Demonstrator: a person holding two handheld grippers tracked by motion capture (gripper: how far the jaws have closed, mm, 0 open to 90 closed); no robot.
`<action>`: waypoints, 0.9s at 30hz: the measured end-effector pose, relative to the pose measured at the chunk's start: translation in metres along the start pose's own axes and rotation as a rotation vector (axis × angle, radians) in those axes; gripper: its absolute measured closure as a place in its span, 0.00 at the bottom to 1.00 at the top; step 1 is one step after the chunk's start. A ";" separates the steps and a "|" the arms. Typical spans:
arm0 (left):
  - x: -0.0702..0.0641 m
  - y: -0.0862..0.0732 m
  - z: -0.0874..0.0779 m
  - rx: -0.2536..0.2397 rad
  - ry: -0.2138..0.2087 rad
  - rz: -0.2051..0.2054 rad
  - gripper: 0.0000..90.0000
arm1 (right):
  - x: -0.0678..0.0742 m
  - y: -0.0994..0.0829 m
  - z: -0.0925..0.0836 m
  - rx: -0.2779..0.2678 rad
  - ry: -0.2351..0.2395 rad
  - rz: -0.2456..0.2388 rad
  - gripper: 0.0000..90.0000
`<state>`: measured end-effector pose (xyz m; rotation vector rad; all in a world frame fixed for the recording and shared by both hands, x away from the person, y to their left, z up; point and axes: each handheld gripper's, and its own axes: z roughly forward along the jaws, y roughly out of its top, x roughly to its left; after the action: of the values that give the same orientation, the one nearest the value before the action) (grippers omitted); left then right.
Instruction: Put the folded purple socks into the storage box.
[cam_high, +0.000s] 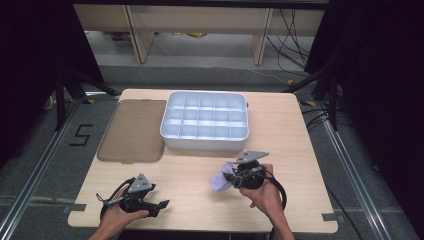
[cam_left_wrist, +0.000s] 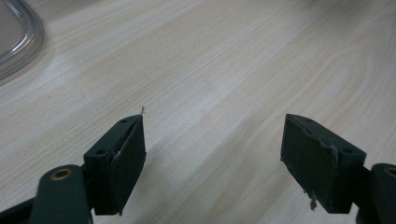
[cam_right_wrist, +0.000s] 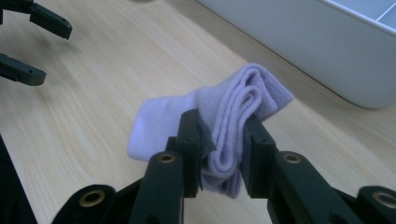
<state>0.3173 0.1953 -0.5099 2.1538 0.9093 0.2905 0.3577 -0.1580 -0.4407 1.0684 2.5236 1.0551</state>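
A folded pale lilac sock is pinched between the black jaws of my right gripper, held just above the wooden table. From above, the same sock sticks out to the left of the right gripper, in front of a white compartment tray. My left gripper rests near the table's front left edge. Its jaws stand wide apart over bare wood, with nothing between them.
A translucent brown lid lies flat to the left of the tray; its rounded corner appears at the upper left of the left gripper view. The tray's grid holds several small cells. Table edges run close behind both hands.
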 end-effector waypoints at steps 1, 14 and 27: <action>0.000 0.000 0.000 0.001 0.003 0.000 0.24 | -0.001 0.001 0.002 -0.014 0.009 -0.013 0.81; 0.000 0.001 0.001 -0.007 -0.005 -0.018 0.24 | -0.012 0.018 -0.007 0.035 -0.040 -0.026 0.81; -0.003 0.001 0.002 0.007 -0.016 0.011 0.24 | -0.023 0.033 -0.016 0.065 -0.081 -0.013 0.81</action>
<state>0.3165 0.1916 -0.5101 2.1659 0.8908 0.2759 0.3854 -0.1662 -0.4081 1.0868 2.5133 0.9129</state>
